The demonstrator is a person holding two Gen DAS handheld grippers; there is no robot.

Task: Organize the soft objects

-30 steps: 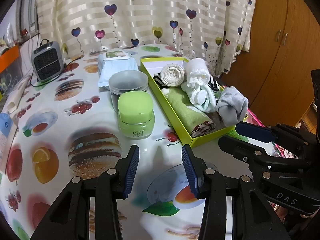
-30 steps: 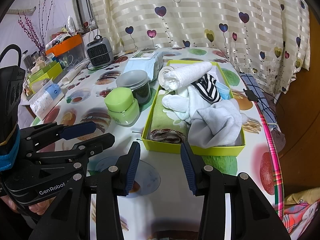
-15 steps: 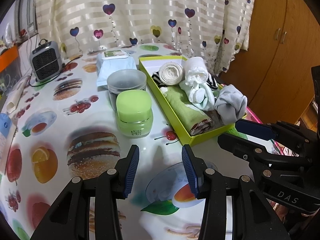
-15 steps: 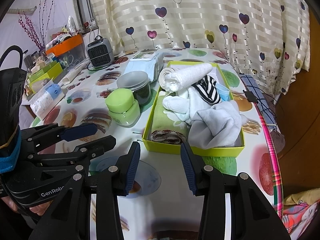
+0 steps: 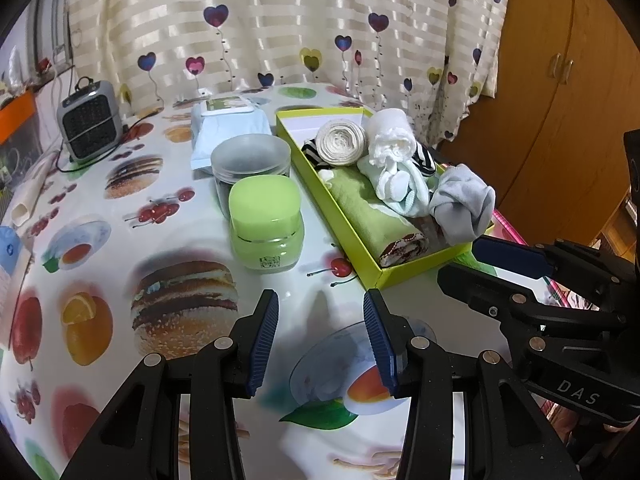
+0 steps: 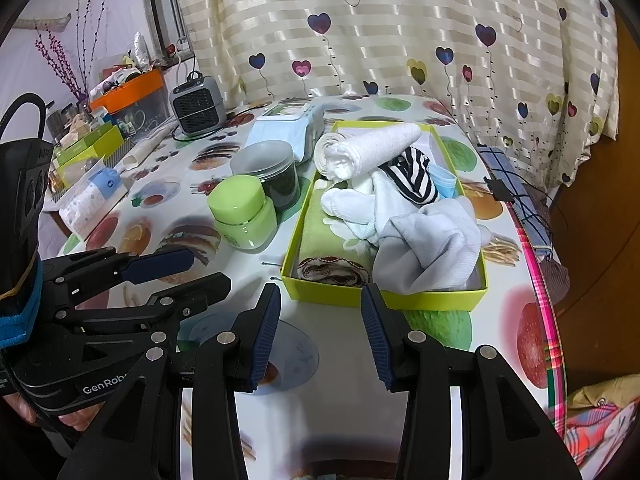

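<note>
A yellow-green box [image 6: 384, 300] [image 5: 416, 266] on the table holds soft items: a rolled green towel [image 6: 328, 246] [image 5: 372, 216], a rolled white towel [image 6: 368, 152] [image 5: 390, 136], a cream roll [image 5: 340, 142], a striped black-and-white cloth [image 6: 412, 176], white socks [image 6: 352, 204] [image 5: 400, 186] and a grey cloth [image 6: 432, 244] [image 5: 462, 206] draped at the near right corner. My left gripper [image 5: 322, 340] is open and empty above the tablecloth, left of the box's near end. My right gripper [image 6: 320, 334] is open and empty just in front of the box.
A green-lidded jar [image 5: 264, 224] [image 6: 242, 212] and a dark jar with a clear lid [image 5: 250, 164] [image 6: 268, 172] stand left of the box. A blue wipes pack [image 5: 228, 132], a small grey heater [image 5: 88, 120] and cluttered boxes [image 6: 128, 100] sit farther back. Table edge [image 6: 540, 280] runs right.
Both grippers have stayed open and drifted back slightly toward me; the box and its contents have not moved.
</note>
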